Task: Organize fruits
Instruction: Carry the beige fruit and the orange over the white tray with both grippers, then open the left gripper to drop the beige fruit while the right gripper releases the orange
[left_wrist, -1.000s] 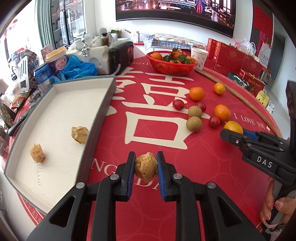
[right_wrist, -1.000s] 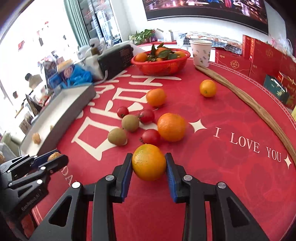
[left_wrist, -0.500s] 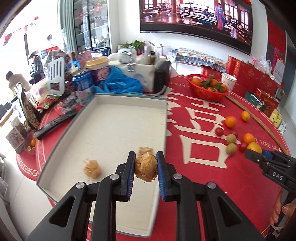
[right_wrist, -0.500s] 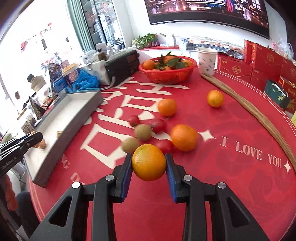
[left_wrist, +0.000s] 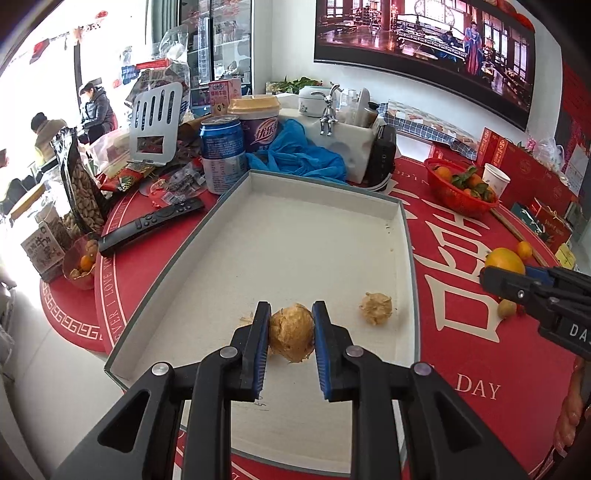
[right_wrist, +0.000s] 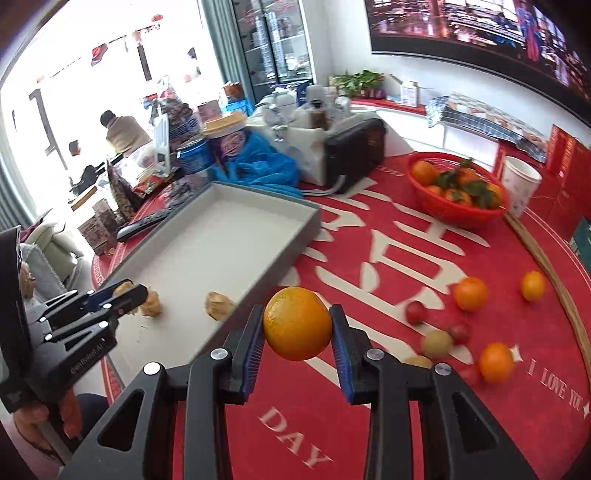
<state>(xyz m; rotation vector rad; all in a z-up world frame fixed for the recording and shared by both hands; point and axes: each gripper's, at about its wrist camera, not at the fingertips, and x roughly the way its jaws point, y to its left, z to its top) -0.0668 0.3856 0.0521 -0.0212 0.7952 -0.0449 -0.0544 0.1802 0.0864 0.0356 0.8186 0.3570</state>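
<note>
My left gripper (left_wrist: 290, 334) is shut on a brown wrinkled fruit (left_wrist: 291, 338) and holds it over the near end of the grey tray (left_wrist: 325, 184). Another brown fruit (left_wrist: 376, 308) lies in the tray to its right; a third is mostly hidden behind the fingers. My right gripper (right_wrist: 297, 325) is shut on an orange (right_wrist: 297, 323), held above the red tablecloth just right of the tray (right_wrist: 258, 192). The right wrist view shows the left gripper (right_wrist: 122, 295) over the tray, and a brown fruit (right_wrist: 218, 305) in it.
Loose oranges (right_wrist: 470, 293), kiwis (right_wrist: 437, 342) and small red fruits (right_wrist: 415, 311) lie on the cloth at right. A red basket (right_wrist: 458, 212) of oranges and a paper cup (right_wrist: 519, 184) stand behind. A can (left_wrist: 222, 162), a remote (left_wrist: 151, 223) and snack bags crowd the tray's left.
My left gripper carried the brown fruit from the cloth left, over the tray. My right gripper lifted the orange and moved left toward the tray.
</note>
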